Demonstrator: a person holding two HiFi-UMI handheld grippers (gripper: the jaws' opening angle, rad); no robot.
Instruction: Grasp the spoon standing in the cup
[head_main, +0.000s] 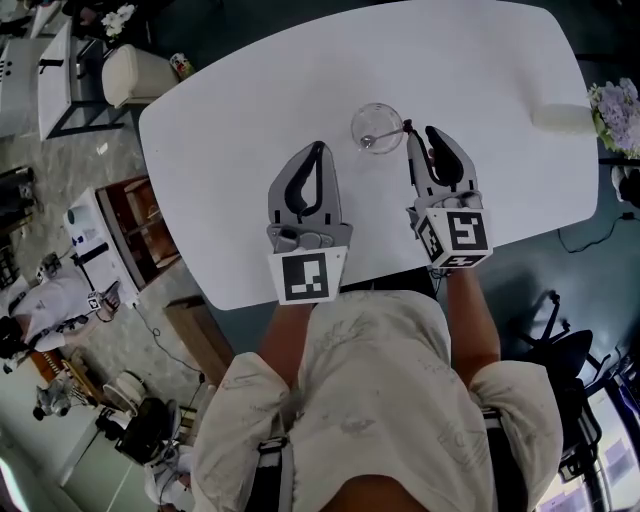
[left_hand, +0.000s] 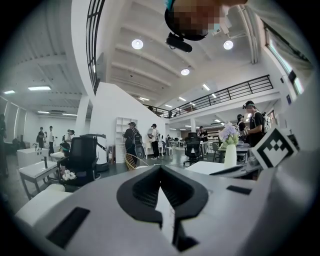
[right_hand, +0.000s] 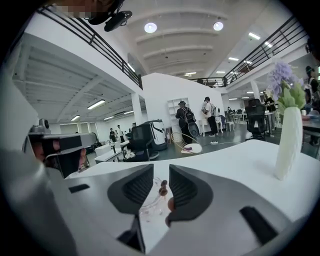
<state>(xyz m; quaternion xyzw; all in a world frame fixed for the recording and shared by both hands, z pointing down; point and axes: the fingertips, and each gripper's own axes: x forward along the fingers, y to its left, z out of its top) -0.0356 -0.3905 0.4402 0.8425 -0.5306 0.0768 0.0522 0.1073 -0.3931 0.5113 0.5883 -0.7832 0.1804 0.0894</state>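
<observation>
Bench (head_main: 240, 130) with the person at its near edge. The cup (head_main: 377, 127) stands near the middle of the bench, well apart from every edge; the spoon (head_main: 383, 136) stands in it, bowl end down inside and handle leaning toward the right edge. The right hand-held gripper (head_main: 421, 132) is held over the bench just right of the cup, the handle's tip at the mouth of its jaws. The left hand-held gripper (head_main: 318, 150) is held left of the cup and nearer the near edge, apart from it. A vase (head_main: 563, 117) stands on the bench at the right edge, toward the far right corner.
</observation>
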